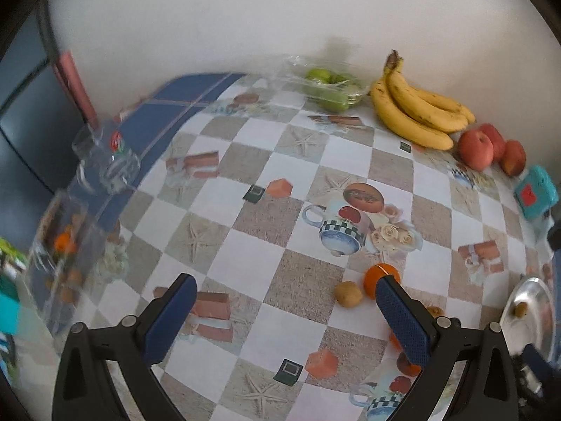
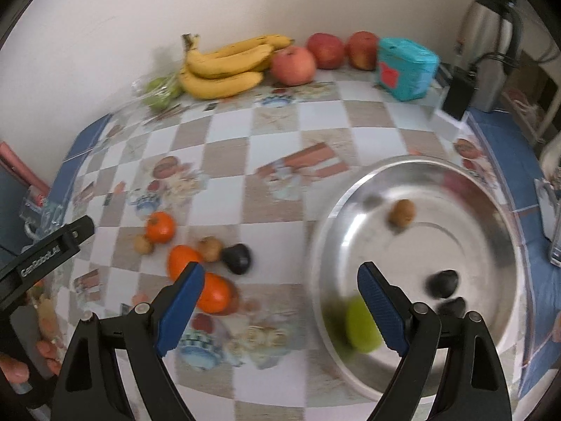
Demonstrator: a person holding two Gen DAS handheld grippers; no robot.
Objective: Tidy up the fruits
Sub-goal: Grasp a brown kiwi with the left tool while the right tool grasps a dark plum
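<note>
Both grippers spread, fruit split between cloth and bowl

Fingers of my left gripper (image 1: 285,301) gape empty; an orange (image 1: 380,275) and small brown fruit (image 1: 347,293) sit lower right. Right view: my right gripper (image 2: 280,289) gapes empty above the steel bowl (image 2: 491,210), green fruit (image 2: 361,326) inside, bottom right

A checkered cloth with printed teapots and starfish covers the surface (image 2: 280,133). A teal box (image 2: 406,68) sits near the wall, with a steel kettle (image 2: 491,31) and a black adapter (image 2: 457,93) just beyond it. A clear glass jar (image 1: 108,161) stands at the cloth's blue border.
</note>
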